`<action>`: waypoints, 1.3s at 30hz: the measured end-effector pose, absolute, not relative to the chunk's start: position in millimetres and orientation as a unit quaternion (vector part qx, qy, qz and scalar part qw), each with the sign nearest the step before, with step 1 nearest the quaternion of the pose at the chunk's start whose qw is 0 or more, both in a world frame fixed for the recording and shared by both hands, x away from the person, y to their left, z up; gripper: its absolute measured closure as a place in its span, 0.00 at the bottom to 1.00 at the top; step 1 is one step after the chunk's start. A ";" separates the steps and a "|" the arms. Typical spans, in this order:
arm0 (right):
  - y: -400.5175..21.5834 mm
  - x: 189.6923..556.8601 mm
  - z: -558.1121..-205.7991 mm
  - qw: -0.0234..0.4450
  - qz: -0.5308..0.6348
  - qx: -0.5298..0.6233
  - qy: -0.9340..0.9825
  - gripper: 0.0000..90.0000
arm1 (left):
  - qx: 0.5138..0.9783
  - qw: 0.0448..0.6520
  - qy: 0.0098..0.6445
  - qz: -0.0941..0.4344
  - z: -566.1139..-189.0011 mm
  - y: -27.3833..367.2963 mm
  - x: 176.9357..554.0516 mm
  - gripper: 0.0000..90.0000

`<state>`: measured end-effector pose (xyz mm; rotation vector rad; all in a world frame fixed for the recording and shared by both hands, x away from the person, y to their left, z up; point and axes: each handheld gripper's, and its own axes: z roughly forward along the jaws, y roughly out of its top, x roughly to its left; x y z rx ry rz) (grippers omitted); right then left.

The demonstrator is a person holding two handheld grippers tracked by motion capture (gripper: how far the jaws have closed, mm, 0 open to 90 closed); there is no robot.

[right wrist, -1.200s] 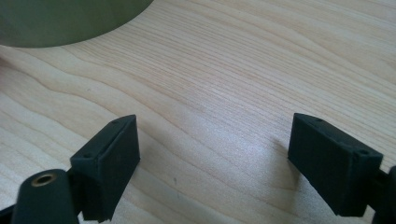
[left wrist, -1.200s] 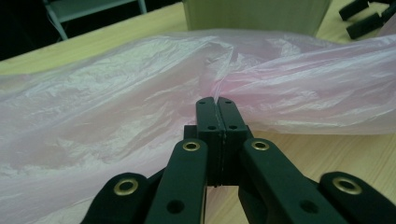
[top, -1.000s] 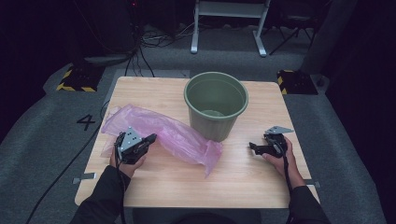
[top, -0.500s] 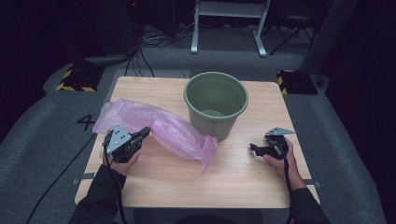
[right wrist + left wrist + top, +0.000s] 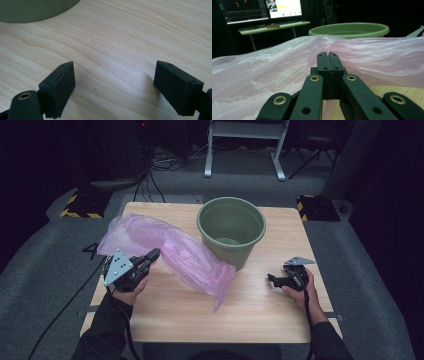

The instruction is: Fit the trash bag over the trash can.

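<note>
The left tongs (image 5: 151, 256), pinching the crinkled pink plastic bag (image 5: 175, 255), have lifted its edge off the wooden counter (image 5: 260, 312) beside the green plastic bucket (image 5: 231, 227) — ready for lining; right tongs (image 5: 272, 279) spread, idle.

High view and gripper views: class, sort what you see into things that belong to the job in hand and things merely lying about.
Belong to the job:
- pink plastic bag, pinched in the shut left gripper
- green bucket, upright on the table
- right gripper, open, nothing between its jaws

Lying about:
- monitors on a desk
- white stand on the floor
</note>
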<state>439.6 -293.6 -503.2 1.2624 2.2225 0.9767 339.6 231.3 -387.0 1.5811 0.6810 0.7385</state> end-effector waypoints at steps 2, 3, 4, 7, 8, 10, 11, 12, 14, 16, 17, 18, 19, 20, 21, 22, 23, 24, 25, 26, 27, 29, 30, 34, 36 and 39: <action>-293.7 439.6 -503.2 0.201 0.350 0.452 0.796 0.19 | 0.676 0.598 0.288 0.319 -383.4 233.2 337.2 1.00; -293.7 439.6 -503.2 0.202 0.350 0.451 0.796 0.19 | 0.672 0.602 0.289 0.319 -381.3 235.1 335.4 1.00; -293.8 439.7 -503.2 0.202 0.350 0.451 0.796 0.19 | 0.669 0.605 0.289 0.321 -380.0 236.4 334.4 1.00; -293.9 439.6 -503.3 0.202 0.350 0.450 0.796 0.19 | 0.659 0.614 0.289 0.326 -374.2 241.7 331.2 1.00; -293.8 439.6 -503.3 0.202 0.350 0.450 0.796 0.19 | 0.654 0.617 0.288 0.328 -371.8 243.0 330.0 1.00; -293.8 439.6 -503.3 0.202 0.350 0.450 0.796 0.19 | 0.652 0.619 0.287 0.331 -368.0 245.4 327.9 1.00; -293.8 439.6 -503.3 0.202 0.350 0.450 0.796 0.19 | 0.649 0.622 0.287 0.331 -367.0 246.3 327.5 1.00; -293.8 439.6 -503.3 0.202 0.350 0.450 0.796 0.19 | 0.648 0.623 0.287 0.332 -365.7 247.8 327.0 1.00; -293.9 439.6 -503.3 0.202 0.350 0.450 0.796 0.19 | 0.644 0.625 0.286 0.334 -363.2 249.1 326.7 1.00; -293.9 439.6 -503.3 0.202 0.350 0.450 0.796 0.19 | 0.640 0.630 0.285 0.337 -359.6 248.7 326.7 1.00; -293.9 439.6 -503.3 0.202 0.350 0.450 0.796 0.19 | 0.637 0.633 0.282 0.338 -357.0 248.1 326.7 1.00; -293.9 439.6 -503.3 0.202 0.350 0.450 0.796 0.19 | 0.634 0.637 0.281 0.338 -353.8 247.4 326.6 1.00; -293.8 439.5 -503.2 0.202 0.350 0.451 0.796 0.19 | 0.630 0.640 0.276 0.341 -349.5 246.4 327.2 1.00; -293.8 439.5 -503.2 0.202 0.350 0.450 0.796 0.19 | 0.629 0.642 0.276 0.342 -347.8 245.7 327.5 1.00; -293.7 439.5 -503.2 0.202 0.350 0.451 0.796 0.19 | 0.626 0.644 0.273 0.344 -343.0 244.7 328.3 1.00; -293.8 439.5 -503.2 0.202 0.350 0.450 0.796 0.19 | 0.622 0.651 0.270 0.341 -339.4 243.7 329.2 1.00; -293.8 439.6 -503.2 0.202 0.350 0.451 0.796 0.19 | 0.620 0.654 0.268 0.341 -335.4 242.7 329.9 1.00; -293.7 439.5 -503.2 0.201 0.350 0.451 0.796 0.19 | 0.620 0.655 0.265 0.341 -332.3 241.8 330.2 1.00; -293.8 439.5 -503.2 0.202 0.350 0.450 0.796 0.19 | 0.619 0.657 0.261 0.343 -327.8 240.5 330.5 1.00; -293.8 439.5 -503.2 0.202 0.350 0.451 0.796 0.19 | 0.618 0.658 0.258 0.344 -323.3 239.1 330.4 1.00; -293.8 439.5 -503.2 0.202 0.350 0.450 0.796 0.19 | 0.617 0.660 0.250 0.347 -315.2 237.9 329.7 1.00; -294.0 439.2 -503.1 0.201 0.349 0.450 0.797 0.19 | 0.615 0.661 0.247 0.352 -308.5 236.8 329.0 1.00; -294.0 439.2 -503.1 0.201 0.349 0.450 0.797 0.19 | 0.613 0.663 0.245 0.352 -304.4 236.0 329.0 1.00; -294.1 439.2 -503.2 0.201 0.349 0.449 0.798 0.19 | 0.608 0.663 0.239 0.365 -289.9 230.8 331.8 1.00; -294.1 439.2 -503.2 0.201 0.349 0.449 0.798 0.19 | 0.609 0.661 0.239 0.369 -285.2 227.3 335.4 1.00; -294.1 439.2 -503.2 0.201 0.349 0.449 0.798 0.19 | 0.610 0.654 0.242 0.376 -282.4 221.2 343.4 1.00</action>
